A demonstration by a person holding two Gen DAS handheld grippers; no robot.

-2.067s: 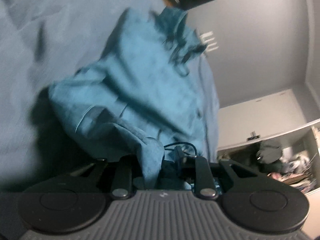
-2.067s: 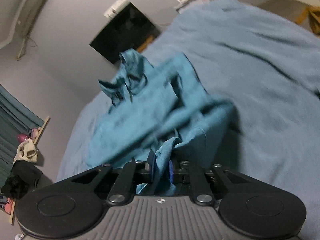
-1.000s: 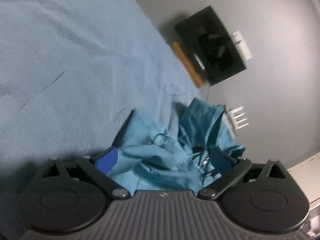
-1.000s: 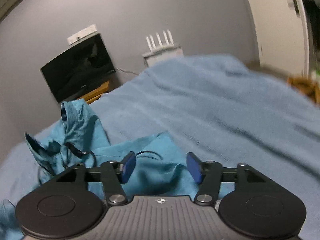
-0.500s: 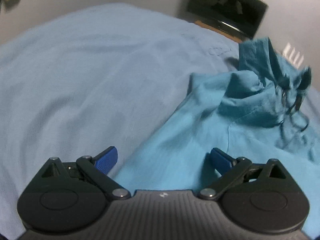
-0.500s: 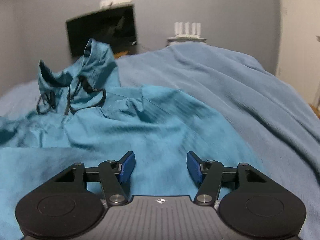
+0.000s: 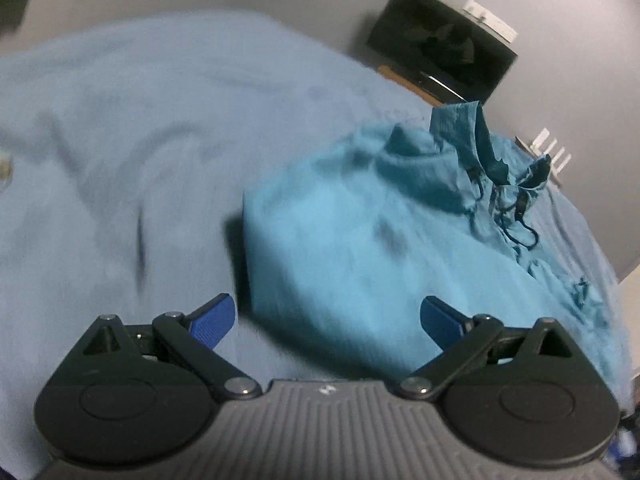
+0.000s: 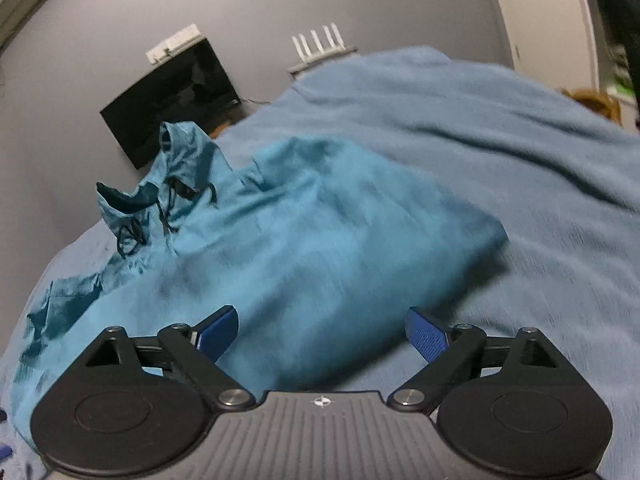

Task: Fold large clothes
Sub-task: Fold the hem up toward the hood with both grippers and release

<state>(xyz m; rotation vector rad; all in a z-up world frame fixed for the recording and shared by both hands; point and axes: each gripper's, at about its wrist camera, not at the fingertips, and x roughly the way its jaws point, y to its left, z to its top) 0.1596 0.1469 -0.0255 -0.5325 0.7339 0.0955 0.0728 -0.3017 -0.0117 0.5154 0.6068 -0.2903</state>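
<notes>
A teal garment (image 7: 372,232) with a drawstring collar lies bunched in a folded heap on the light-blue bedspread (image 7: 120,152). My left gripper (image 7: 328,322) is open above the heap's near left corner, its blue pads touching nothing. In the right wrist view the same garment (image 8: 304,248) fills the middle, its collar and dark cords (image 8: 168,200) at the far left. My right gripper (image 8: 322,330) hangs over the near edge of the cloth with its jaws opening wide and no pad pressing on the fabric.
A dark screen (image 8: 172,100) leans against the grey wall beyond the bed, with a white router (image 8: 320,50) beside it. A pale door (image 8: 540,20) stands at the right. The bedspread (image 8: 500,128) stretches wide to the right of the garment.
Both grippers let go of the garment and drew back from it toward the near side. The right jaws spread wider. The garment now lies as a folded heap.
</notes>
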